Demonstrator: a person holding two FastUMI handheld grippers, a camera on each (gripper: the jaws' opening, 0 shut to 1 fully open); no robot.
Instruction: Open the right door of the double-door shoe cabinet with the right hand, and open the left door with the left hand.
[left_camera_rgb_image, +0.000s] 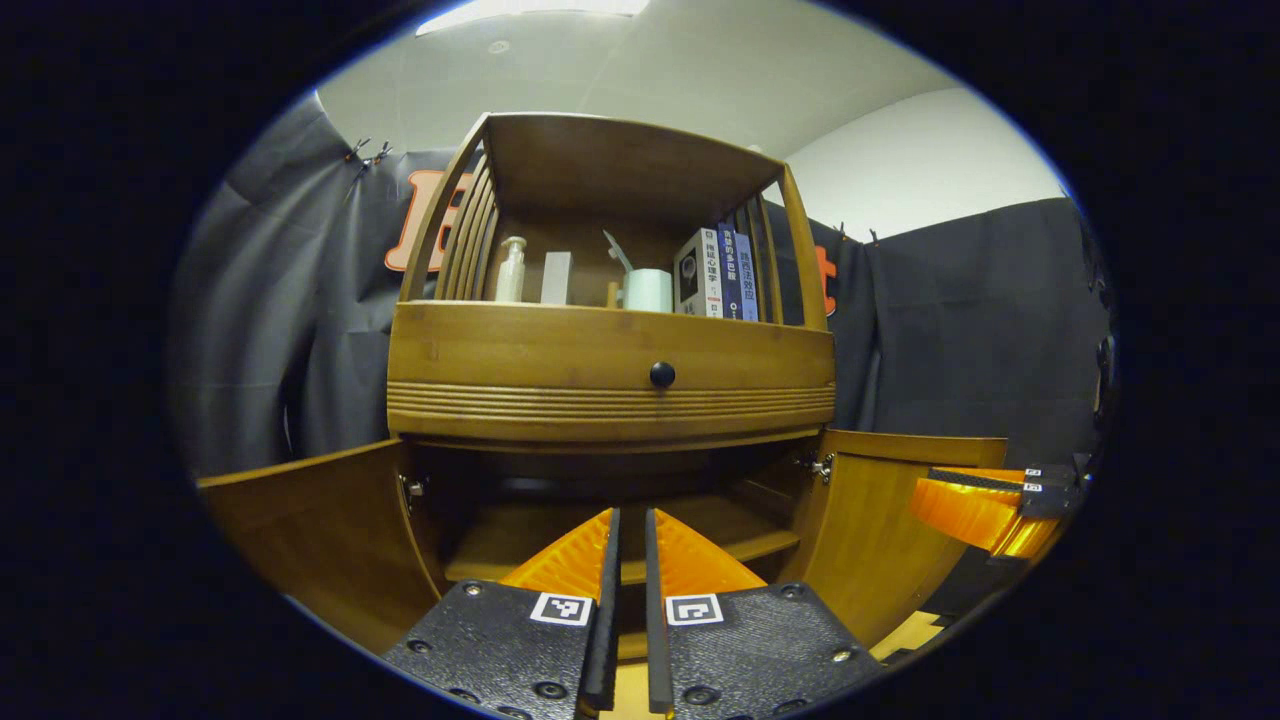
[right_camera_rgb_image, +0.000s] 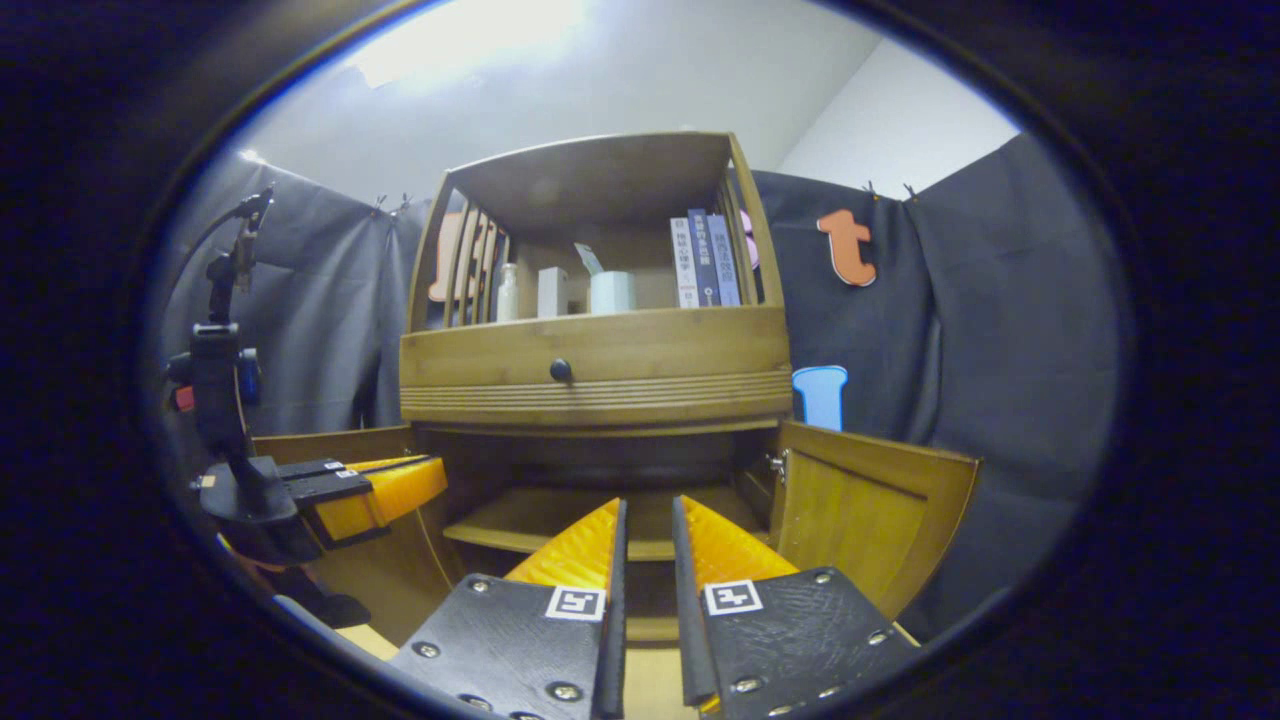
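A wooden shoe cabinet stands against the booth's dark cloth wall under a pale ceiling, its upper shelf carrying a bottle, a white cup and a row of books at the right end. Below its knobbed drawer, both doors hang open: the left door swings out to the left, the right door out to the right, each upright on its hinges, baring an inner shelf. I hold my left gripper level before the open compartment, its fingers nearly closed on nothing. My right gripper points the same way, its fingers slightly apart and empty.
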